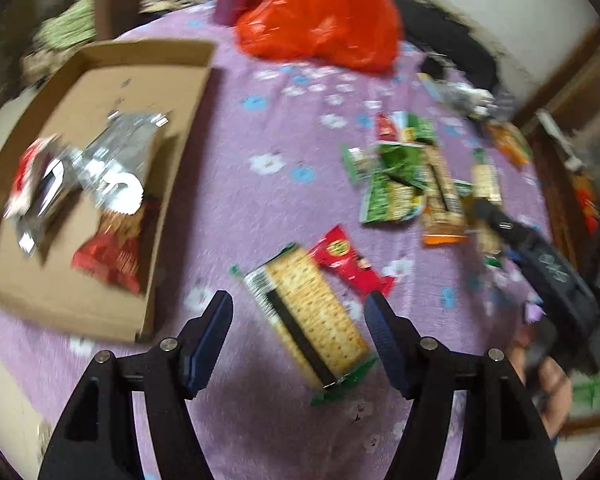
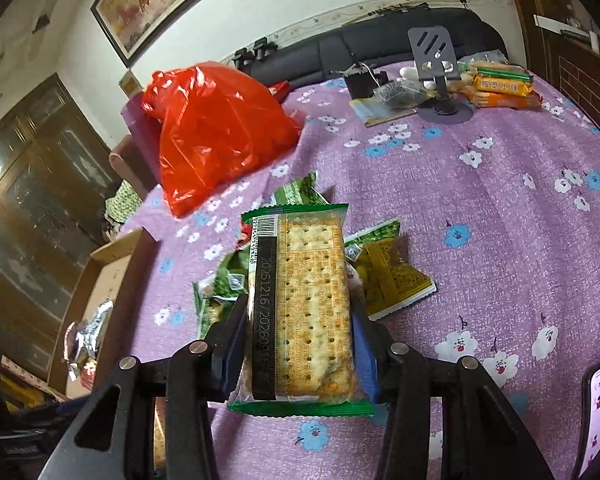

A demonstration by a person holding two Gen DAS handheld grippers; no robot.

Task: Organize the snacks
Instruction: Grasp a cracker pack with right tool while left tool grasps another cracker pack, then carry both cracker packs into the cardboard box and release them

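Right gripper (image 2: pixel 300 344) clamping cracker packet (image 2: pixel 304 304) by its long sides, long axis running away from camera, barcode end far (pads pressing wrapper), hanging above purple flowered cloth (image 2: pixel 480 200). Left gripper (image 1: pixel 300 312) tilting steeply down, fingers spread wide, gripping nothing, beside cardboard box (image 1: pixel 100 92).

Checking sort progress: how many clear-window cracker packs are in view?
2. One cracker pack is clamped in the right gripper; a second pack lies on the purple cloth under the open left gripper. The green pile may hide more.
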